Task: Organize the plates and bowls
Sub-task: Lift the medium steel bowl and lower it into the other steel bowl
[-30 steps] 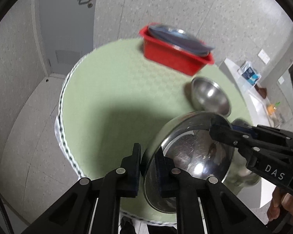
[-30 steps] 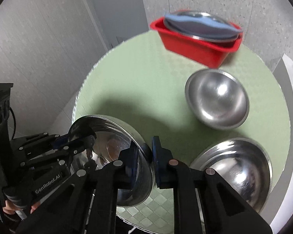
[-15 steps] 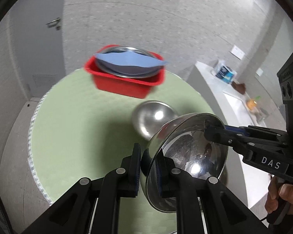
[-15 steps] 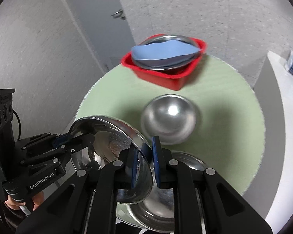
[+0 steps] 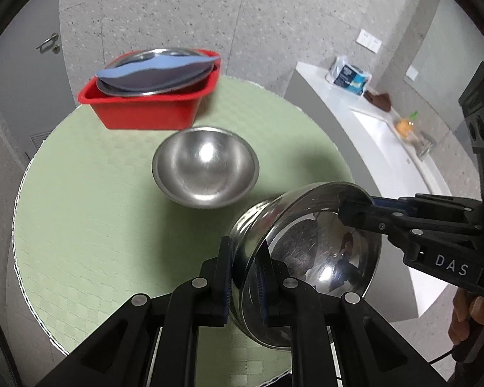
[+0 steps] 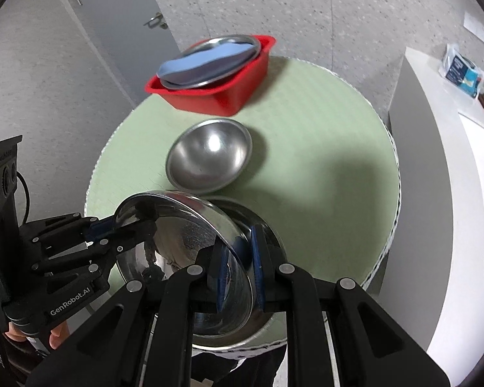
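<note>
Both tongs are clenched on one steel bowl, carried tilted above the near edge of the round green surface point(image 5: 90, 225). In the left wrist view the left tongs point(image 5: 244, 282) pinch the held bowl point(image 5: 319, 258) at its lower-left rim, while the right tongs point(image 5: 355, 216) bite the rim at its upper right, so the two grips sit roughly opposite each other across the bowl's mouth. In the right wrist view, the right tongs point(image 6: 240, 269) clamp the lower-right rim and the left tongs point(image 6: 126, 229) hold the left rim.

The relation that matters: directly beneath the held bowl, at the bottom centre of the right wrist frame, sits a larger steel bowl point(image 6: 267, 235), its rim showing just right of the right tongs. The load looks poised to nest into it, though contact cannot be judged. A second loose bowl point(image 6: 209, 156) stands above that in the frame, and a red bin point(image 6: 216, 96) holding a steel plate point(image 6: 242, 40) and a blue plate point(image 6: 206, 63) sits at the top.

Compared with a second ago, the held bowl has travelled sideways: then the larger bowl lay off to the lower right in the right wrist frame, clear of the load; now it lies under it. Both grips are unchanged.
</note>
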Motion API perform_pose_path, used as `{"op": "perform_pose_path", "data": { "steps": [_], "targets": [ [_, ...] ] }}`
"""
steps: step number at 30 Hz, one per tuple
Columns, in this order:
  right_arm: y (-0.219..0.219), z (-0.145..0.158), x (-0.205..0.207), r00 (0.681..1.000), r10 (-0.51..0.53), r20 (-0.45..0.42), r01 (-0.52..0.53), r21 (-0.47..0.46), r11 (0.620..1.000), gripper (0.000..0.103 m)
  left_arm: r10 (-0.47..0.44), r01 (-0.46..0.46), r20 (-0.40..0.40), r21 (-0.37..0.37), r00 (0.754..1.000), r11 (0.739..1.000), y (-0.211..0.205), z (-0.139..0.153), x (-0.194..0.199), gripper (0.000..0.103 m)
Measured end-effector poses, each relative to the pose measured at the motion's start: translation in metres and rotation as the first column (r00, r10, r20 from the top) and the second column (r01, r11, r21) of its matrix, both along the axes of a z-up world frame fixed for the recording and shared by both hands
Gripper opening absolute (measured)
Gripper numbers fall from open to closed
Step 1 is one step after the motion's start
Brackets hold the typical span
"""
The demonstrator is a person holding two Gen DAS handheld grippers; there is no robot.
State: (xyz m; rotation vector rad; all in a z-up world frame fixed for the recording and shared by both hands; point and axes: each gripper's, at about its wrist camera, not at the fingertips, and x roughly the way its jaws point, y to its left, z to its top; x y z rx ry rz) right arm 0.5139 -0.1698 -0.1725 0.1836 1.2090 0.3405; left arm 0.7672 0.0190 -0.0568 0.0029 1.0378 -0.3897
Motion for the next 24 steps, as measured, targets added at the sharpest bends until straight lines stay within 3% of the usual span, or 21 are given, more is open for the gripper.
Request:
{"op": "perform_pose_path", "data": {
  "steps": [16, 24],
  "targets": [
    [0.003, -0.019, -0.007, 1.0, -0.008, 0.01, 0.009, -0.08, 0.997, 0.014, -0.003, 0.004, -0.01, 0.035, 1.0, 0.999, -0.023, -0.016, 0.009, 0.01],
    [-0.003, -0.023, -0.006, 1.0, -0.018, 0.009, 0.018, -0.066, 0.998, 0.017, -0.007, 0.007, 0.005, 0.036, 1.0, 0.999, -0.014, -0.017, 0.0, 0.013]
  ]
}}
